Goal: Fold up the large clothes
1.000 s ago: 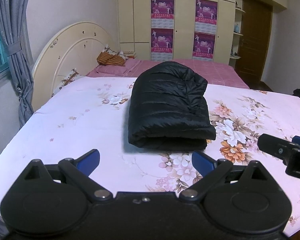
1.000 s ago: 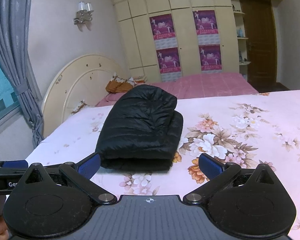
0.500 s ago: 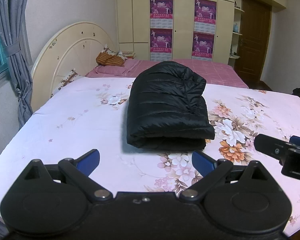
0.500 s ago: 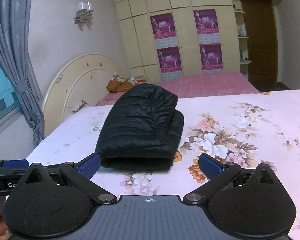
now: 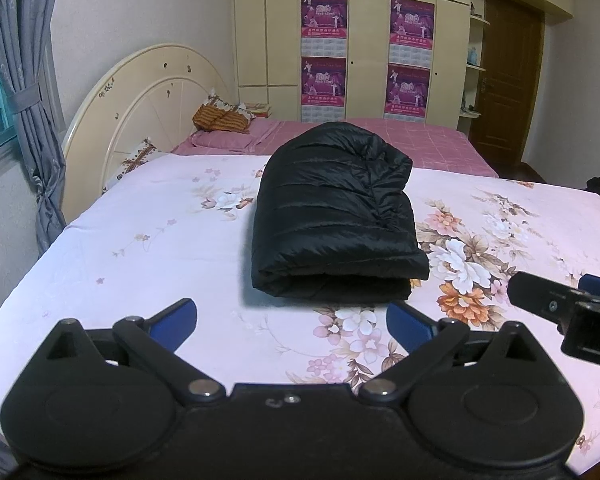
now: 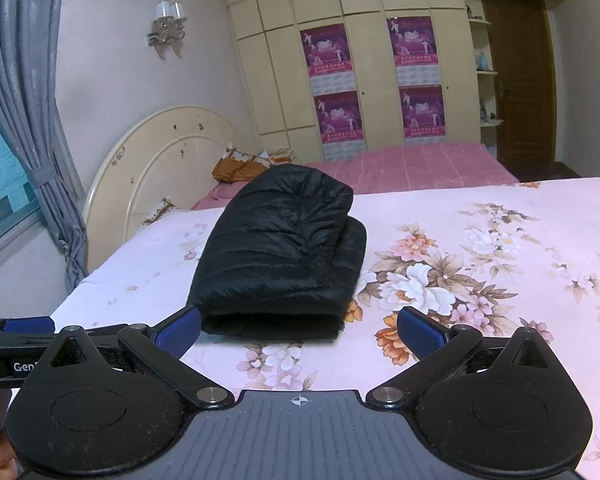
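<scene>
Claws spread wide, both of them, and neither holds anything. My left claw [image 5: 292, 318] hangs above the near part of the bed [image 5: 140, 248], its blue pads [image 5: 176, 314] parted with only flowered sheet showing between them. My right claw [image 6: 300, 330] is the same, pads [image 6: 420, 332] well apart and nothing between them but the sheet.

Straight ahead of my left claw lies the black puffer jacket [image 5: 336, 216], folded into a thick rectangular bundle on the pale floral sheet. Its near edge shows stacked layers and sits just beyond my fingertips, not touching them. From my right claw the jacket [image 6: 280, 252] lies ahead and a little to the left, its near edge close to my left pad yet apart from it.

To the right of my left claw, my right claw [image 5: 560, 306] pokes into view low over the sheet, beside the jacket's near right corner but clear of it. At the far left of my right claw's view, a sliver of my left claw [image 6: 16, 332] shows.

Beyond the jacket lies a pink checked cover [image 5: 420, 140], with a striped orange cushion [image 5: 220, 120] ahead and to the left by the cream round headboard [image 5: 148, 92]. Cream wardrobe doors [image 5: 368, 40] with four purple posters [image 5: 324, 16] stand at the far wall, grey curtains [image 5: 24, 80] far left.
</scene>
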A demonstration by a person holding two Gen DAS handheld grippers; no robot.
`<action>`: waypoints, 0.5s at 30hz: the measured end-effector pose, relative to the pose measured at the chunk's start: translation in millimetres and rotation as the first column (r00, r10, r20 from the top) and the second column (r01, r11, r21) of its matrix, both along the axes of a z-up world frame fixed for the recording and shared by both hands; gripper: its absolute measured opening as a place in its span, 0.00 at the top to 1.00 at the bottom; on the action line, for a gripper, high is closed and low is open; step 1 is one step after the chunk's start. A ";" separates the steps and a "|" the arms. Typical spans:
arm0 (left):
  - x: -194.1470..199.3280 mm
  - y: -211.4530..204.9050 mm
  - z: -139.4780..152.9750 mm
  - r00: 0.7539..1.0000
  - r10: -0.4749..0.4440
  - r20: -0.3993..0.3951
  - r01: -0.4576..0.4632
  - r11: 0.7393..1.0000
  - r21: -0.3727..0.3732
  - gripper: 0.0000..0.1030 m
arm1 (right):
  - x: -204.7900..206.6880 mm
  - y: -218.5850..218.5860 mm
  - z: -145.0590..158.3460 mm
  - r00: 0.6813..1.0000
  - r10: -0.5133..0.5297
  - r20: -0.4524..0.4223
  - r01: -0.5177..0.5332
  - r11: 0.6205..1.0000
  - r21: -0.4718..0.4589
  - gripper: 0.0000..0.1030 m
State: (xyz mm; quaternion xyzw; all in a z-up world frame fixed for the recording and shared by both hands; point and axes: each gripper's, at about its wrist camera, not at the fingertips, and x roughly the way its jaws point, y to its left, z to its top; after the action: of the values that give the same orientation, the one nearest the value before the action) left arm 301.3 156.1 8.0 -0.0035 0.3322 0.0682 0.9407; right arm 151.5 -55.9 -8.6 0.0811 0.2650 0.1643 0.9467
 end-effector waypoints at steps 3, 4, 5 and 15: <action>0.2 -0.3 -0.1 1.000 0.001 0.001 -0.001 1.000 -0.001 0.02 | 1.6 0.3 -0.4 1.000 0.003 -0.003 -0.003 1.000 0.001 0.00; 0.3 0.0 0.0 1.000 0.001 0.001 -0.001 1.000 -0.002 0.01 | 0.9 0.2 -0.3 1.000 0.001 -0.001 -0.001 1.000 0.000 0.00; 0.3 0.1 0.0 1.000 0.000 0.001 0.000 1.000 -0.003 0.01 | 1.1 0.4 -0.4 1.000 0.001 -0.001 -0.001 1.000 -0.002 0.00; 1.8 -4.6 0.5 1.000 0.001 0.002 -0.001 1.000 -0.002 0.00 | 2.3 -1.5 -0.6 1.000 0.004 -0.002 -0.004 1.000 -0.001 0.00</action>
State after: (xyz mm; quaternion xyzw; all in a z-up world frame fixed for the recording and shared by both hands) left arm 303.1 151.6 8.5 -0.0045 0.3313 0.0683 0.9410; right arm 153.8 -57.4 -9.1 0.0802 0.2663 0.1659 0.9461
